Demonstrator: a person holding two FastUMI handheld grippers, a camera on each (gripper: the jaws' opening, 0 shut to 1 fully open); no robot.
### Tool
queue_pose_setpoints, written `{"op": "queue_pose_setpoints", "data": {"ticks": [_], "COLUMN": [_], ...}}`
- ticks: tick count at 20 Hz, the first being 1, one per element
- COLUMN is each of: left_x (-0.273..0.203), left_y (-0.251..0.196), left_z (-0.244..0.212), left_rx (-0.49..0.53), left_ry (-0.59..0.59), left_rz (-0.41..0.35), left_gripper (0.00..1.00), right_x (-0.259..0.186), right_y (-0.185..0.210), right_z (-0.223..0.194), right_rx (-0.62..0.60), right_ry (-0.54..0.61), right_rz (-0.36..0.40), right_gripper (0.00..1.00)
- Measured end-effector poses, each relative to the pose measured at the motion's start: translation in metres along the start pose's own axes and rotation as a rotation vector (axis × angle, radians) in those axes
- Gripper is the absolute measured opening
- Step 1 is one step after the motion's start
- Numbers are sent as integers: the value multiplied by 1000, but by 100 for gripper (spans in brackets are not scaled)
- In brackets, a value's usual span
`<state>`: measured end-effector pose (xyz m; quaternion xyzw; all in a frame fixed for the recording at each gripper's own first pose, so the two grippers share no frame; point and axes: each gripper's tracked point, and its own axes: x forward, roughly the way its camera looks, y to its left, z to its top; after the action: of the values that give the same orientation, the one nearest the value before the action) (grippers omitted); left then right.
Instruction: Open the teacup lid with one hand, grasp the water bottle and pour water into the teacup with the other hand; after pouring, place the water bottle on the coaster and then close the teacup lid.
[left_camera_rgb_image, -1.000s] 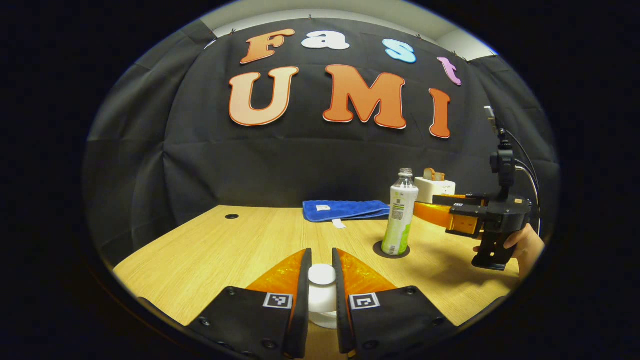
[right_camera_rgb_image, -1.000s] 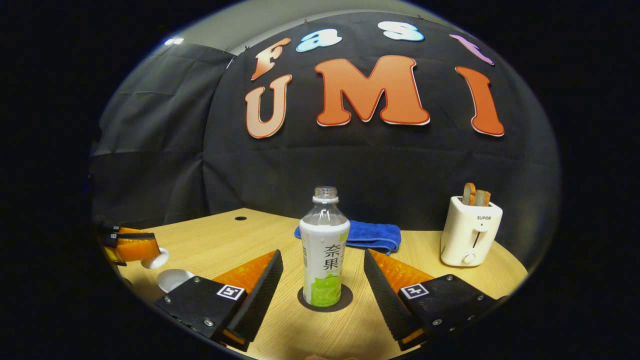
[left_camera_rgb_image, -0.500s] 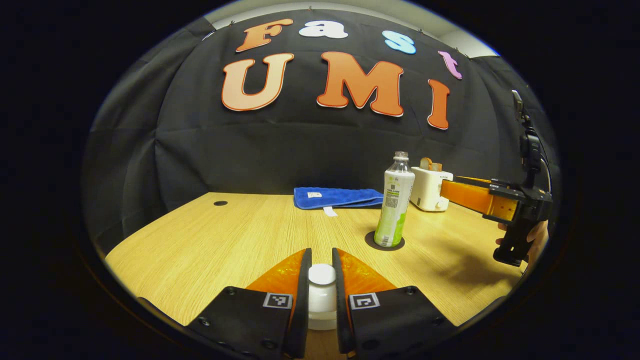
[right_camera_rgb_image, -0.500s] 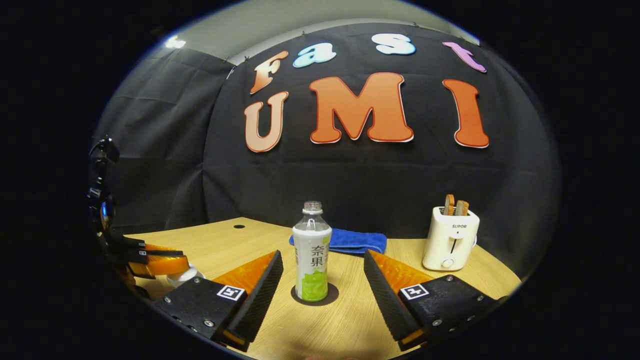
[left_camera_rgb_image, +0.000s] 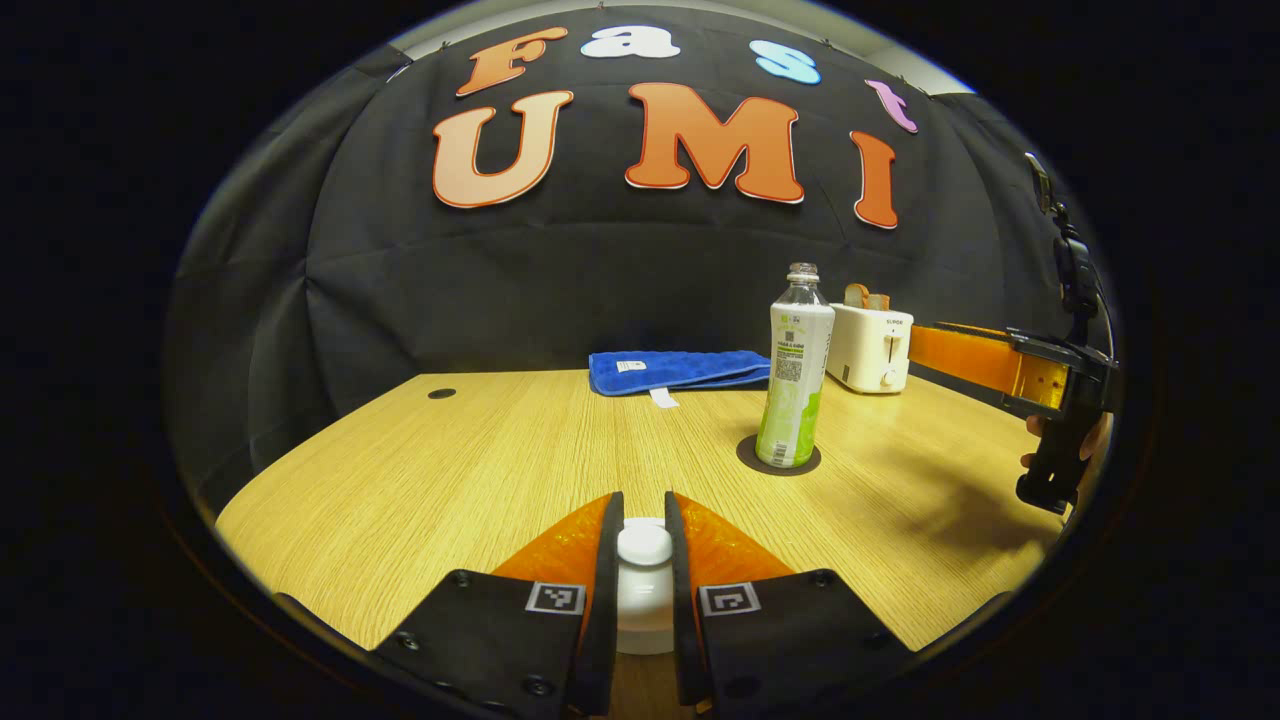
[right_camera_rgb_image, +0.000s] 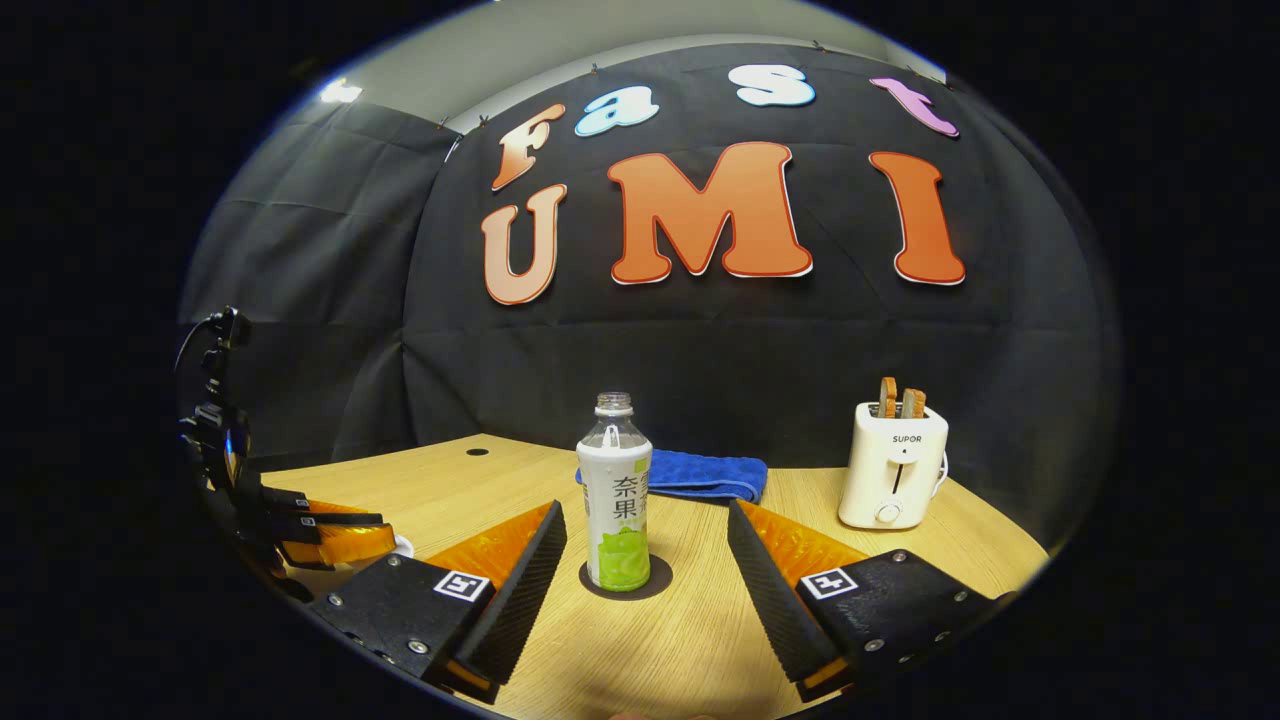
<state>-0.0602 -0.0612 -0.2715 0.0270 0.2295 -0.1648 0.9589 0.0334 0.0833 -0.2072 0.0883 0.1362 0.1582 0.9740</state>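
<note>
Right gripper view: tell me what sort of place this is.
Likely a staged recording booth, not a real kitchen: black cloth wall behind a wooden table, with a toaster and water bottle set out.

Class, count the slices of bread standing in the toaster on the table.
2. Both slices of bread stand side by side in the top slots of the toaster, at the table's far right; their lower parts are hidden inside.
</note>
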Motion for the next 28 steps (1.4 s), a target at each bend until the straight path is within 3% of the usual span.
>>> {"op": "queue_pose_setpoints", "data": {"ticks": [5, 8, 12, 15, 21, 23, 24, 25, 28], "left_x": [-1, 1, -3, -9, -24, -31, -36, -41, -49], "left_y": [-2, -3, 2, 18, 34, 36, 41, 46, 43], "left_z": [-1, 1, 13, 40, 95, 118, 129, 139, 168], "left_rx": [32, 41, 24, 1, -49, -42, -28, -14, -1], "left_ry": [-3, -15, -57, -137, -253, -291, -303, -318, -362], "left_rz": [6, -3, 15, 89, 123, 127, 148, 169, 173], "left_gripper": [28, 37, 79, 96, 99, 94, 99, 99, 99], "right_x": [-2, -5, -10, -16, -31, -37, -39, -42, -52], "right_y": [0, 0, -2, -3, -5, -8, -10, -13, -11], "right_z": [3, 10, 16, 22, 32, 43, 48, 51, 64], "right_rx": [-10, -4, -4, -3, -14, -34, -44, -54, -75], "right_ry": [-11, -29, -46, -59, -38, -50, -53, -51, -52], "right_rz": [-9, -9, -18, -23, -69, -95, -108, -123, -146], "right_gripper": [97, 97, 97, 97, 97, 97, 97, 100, 97]}}
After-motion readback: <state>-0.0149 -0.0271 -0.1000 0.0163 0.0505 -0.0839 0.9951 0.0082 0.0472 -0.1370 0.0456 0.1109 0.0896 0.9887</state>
